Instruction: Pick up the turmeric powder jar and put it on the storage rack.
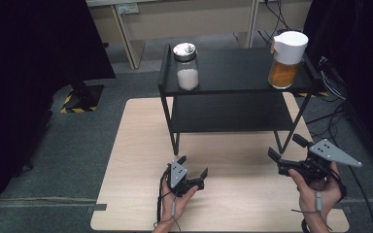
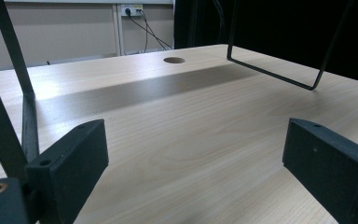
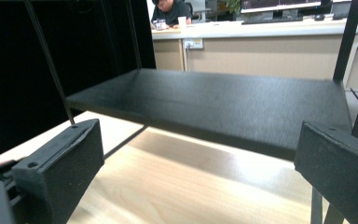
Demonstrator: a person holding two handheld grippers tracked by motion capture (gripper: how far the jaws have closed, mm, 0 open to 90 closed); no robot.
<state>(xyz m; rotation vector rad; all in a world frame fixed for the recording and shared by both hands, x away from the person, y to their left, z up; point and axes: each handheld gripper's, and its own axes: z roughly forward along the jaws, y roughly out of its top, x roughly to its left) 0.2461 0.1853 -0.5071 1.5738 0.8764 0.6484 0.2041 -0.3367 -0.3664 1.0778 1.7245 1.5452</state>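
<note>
We hold the left hand-held gripper [image 1: 195, 171] and right hand-held gripper [image 1: 284, 151] open and empty over the surface [image 1: 136, 145], apparently before any grasp, both jars [image 1: 187, 66] untouched on the rack's [image 1: 233, 73] top shelf.

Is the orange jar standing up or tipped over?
Standing up. The orange jar sits flat on the top shelf, white lid on top.

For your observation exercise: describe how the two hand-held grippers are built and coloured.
Both the left gripper and right gripper are black, each with two flat, blocky jaws bearing small screw holes. A grey three-cornered plate with dark dots tops each one. Thin dark cables trail back past the person's wrists.
</note>
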